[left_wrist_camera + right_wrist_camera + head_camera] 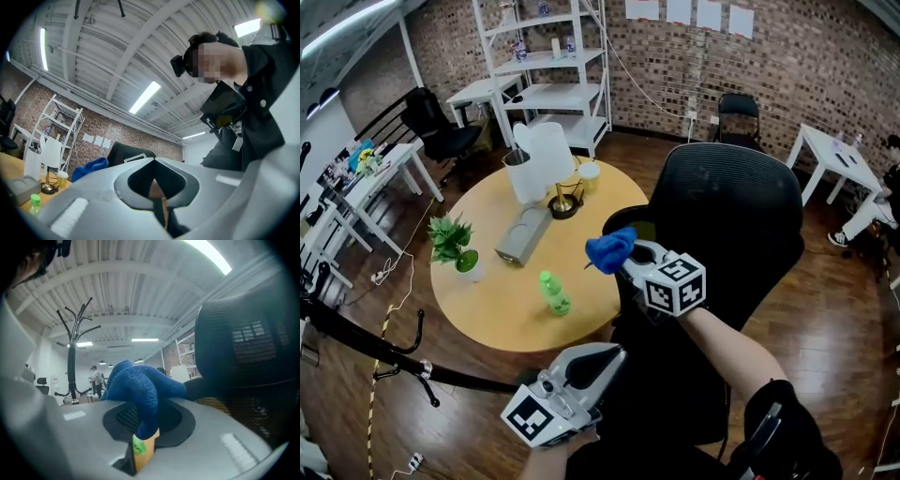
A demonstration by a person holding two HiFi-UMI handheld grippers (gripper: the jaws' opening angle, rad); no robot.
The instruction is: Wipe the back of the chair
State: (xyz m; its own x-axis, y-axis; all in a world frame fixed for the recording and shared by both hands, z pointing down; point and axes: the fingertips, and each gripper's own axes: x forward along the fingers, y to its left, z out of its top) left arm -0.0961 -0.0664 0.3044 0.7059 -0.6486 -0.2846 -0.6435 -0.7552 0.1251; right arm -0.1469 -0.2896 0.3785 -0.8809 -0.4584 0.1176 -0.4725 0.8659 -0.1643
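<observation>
Chair back [722, 216] just beside blue cloth [609, 249]

Chair [727, 220] right of table [492, 305] (close beside)

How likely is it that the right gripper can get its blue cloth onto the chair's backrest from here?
Probably yes: the right gripper, shut on the blue cloth, hangs close beside the backrest, with nothing visible between them.

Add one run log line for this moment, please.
right gripper: shut on blue cloth | left gripper: shut, empty, held low | blue cloth: at edge of chair back, contact unclear
</observation>
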